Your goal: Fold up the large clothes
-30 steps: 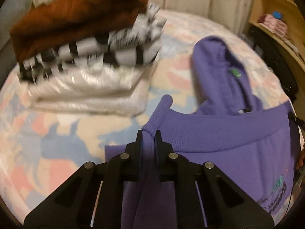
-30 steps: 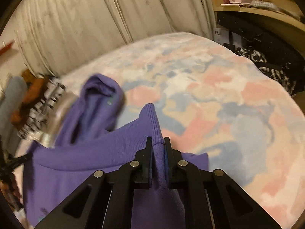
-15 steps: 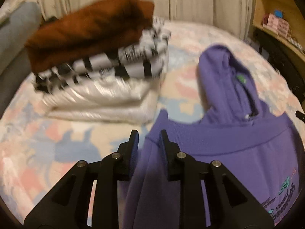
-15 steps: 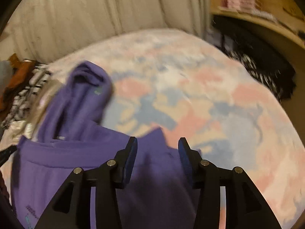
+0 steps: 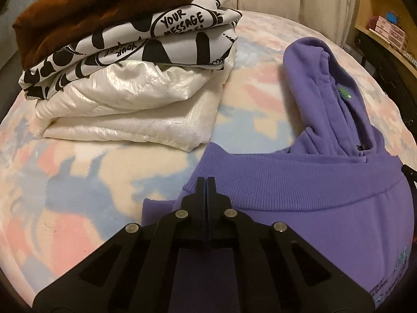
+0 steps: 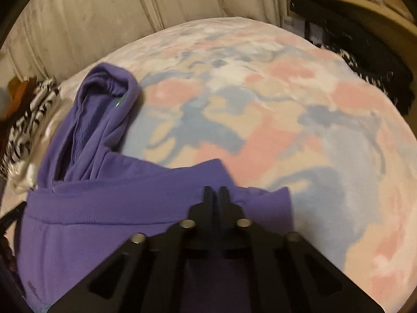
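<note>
A purple hoodie (image 5: pixel 312 208) lies folded on the bed, its ribbed hem laid across just below the hood (image 5: pixel 325 83), which points away from me. My left gripper (image 5: pixel 206 181) hovers over the hem's left corner; its jaws are closing to shut and no cloth is between them. In the right wrist view the hoodie (image 6: pixel 104 221) fills the lower left. My right gripper (image 6: pixel 215 190) is over the hem's right corner, its jaws likewise closing to shut with nothing pinched.
A stack of folded clothes (image 5: pixel 125 65), brown on black-and-white print on shiny white, sits left of the hood. The pastel blanket (image 6: pixel 260 104) covers the bed. A pale curtain (image 6: pixel 130 13) hangs behind; a wooden shelf (image 5: pixel 385 26) and dark items (image 6: pixel 370 60) stand at the right.
Both grippers held up the hoodie's hem corners, then opened and let them drop onto the garment. Both have since closed with nothing in them and sunk slightly.
</note>
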The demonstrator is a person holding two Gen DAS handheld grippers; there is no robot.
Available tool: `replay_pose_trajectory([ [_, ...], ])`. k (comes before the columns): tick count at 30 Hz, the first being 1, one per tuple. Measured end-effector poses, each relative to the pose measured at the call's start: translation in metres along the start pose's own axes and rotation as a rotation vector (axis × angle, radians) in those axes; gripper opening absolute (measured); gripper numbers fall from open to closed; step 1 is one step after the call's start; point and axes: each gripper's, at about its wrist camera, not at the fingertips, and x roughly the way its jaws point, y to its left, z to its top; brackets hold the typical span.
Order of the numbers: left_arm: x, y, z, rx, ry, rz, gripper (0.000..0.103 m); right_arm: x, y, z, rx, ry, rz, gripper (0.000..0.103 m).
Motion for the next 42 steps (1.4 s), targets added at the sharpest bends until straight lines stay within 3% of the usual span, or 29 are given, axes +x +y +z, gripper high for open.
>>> replay_pose_trajectory([
  [3,-0.002,-0.001,-0.001,0.011,-0.004,0.016,0.001,-0.004,0.001,0.0,-0.029,0.004,-0.017,0.001],
  [5,-0.014,-0.005,-0.002,0.012,-0.016,0.025,0.001,-0.012,0.008,-0.001,-0.045,0.008,-0.028,0.009],
  [10,-0.064,-0.022,-0.018,0.047,-0.043,0.001,0.001,-0.058,0.043,-0.011,-0.041,-0.011,0.08,0.017],
  [12,-0.09,-0.033,-0.037,0.034,-0.051,-0.063,0.001,-0.08,0.067,-0.027,-0.075,-0.008,0.138,0.022],
  [16,-0.118,-0.058,-0.078,0.022,-0.026,-0.122,0.001,-0.114,0.119,-0.074,-0.156,0.016,0.239,0.042],
  [18,-0.124,-0.068,-0.099,0.038,-0.022,-0.101,0.001,-0.123,0.141,-0.099,-0.207,0.037,0.259,0.042],
  [21,-0.119,-0.074,-0.127,0.061,-0.005,-0.036,0.002,-0.13,0.16,-0.134,-0.288,0.045,0.21,0.042],
  [22,-0.118,-0.069,-0.137,0.049,-0.004,0.005,0.002,-0.13,0.16,-0.144,-0.296,0.05,0.192,0.042],
  [25,-0.124,-0.049,-0.147,-0.007,-0.009,0.022,0.002,-0.131,0.139,-0.164,-0.267,0.061,0.165,0.041],
  [27,-0.13,-0.033,-0.152,-0.036,-0.013,0.05,0.002,-0.137,0.111,-0.172,-0.22,0.054,0.19,0.041],
  [28,-0.131,-0.026,-0.154,-0.042,-0.016,0.071,0.002,-0.142,0.099,-0.175,-0.198,0.049,0.165,0.041],
  [29,-0.133,-0.021,-0.156,-0.05,-0.018,0.079,0.002,-0.147,0.082,-0.179,-0.179,0.043,0.062,0.041],
  [31,-0.136,-0.011,-0.161,-0.07,-0.023,0.066,0.002,-0.151,0.05,-0.186,-0.138,0.039,-0.018,0.041],
  [34,-0.14,-0.007,-0.167,-0.068,-0.025,0.083,0.002,-0.16,0.01,-0.194,-0.033,0.045,0.005,0.041],
  [42,-0.134,-0.009,-0.169,-0.055,-0.021,0.095,0.002,-0.175,0.014,-0.214,-0.051,0.036,-0.086,0.042],
])
